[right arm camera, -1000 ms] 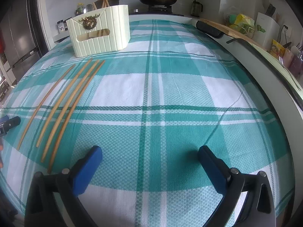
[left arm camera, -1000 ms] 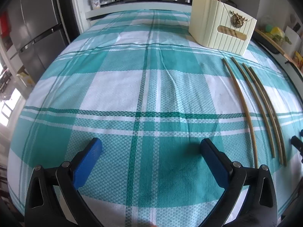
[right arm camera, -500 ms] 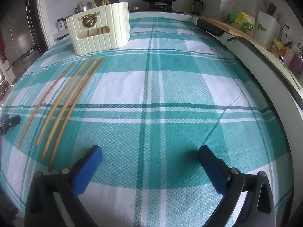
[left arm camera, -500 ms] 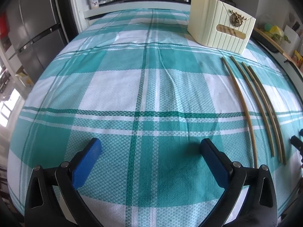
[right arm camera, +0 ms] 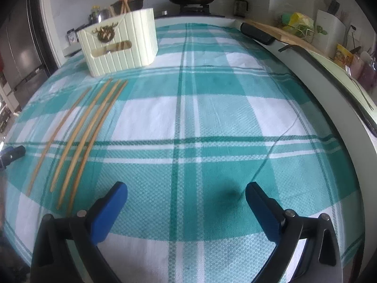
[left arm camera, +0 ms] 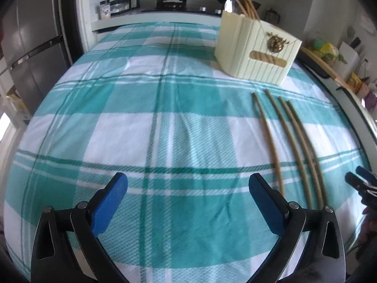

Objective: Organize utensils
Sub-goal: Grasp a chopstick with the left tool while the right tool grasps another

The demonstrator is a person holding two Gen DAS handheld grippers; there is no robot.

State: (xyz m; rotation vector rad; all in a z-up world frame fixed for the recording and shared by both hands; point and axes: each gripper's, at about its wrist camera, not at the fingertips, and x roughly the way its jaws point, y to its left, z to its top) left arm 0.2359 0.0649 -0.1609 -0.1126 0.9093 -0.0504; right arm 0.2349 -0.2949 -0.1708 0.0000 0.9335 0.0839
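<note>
Both views are fisheye cameras riding just behind a pair of blue-padded fingers, looking forward and slightly down across the plaid tablecloth (left arm camera: 165,122) toward the cream utensil box (left arm camera: 256,52) and the stove counter behind it. The left wrist view sits to the box's left, so the box stands upper right and the 4 chopsticks (left arm camera: 292,141) lie at its right. The right wrist view sits to the box's right, with the box upper left and the chopsticks at left. Both hover low near the cloth's near edge. They share the box, chopsticks, cloth centre and stove.
</note>
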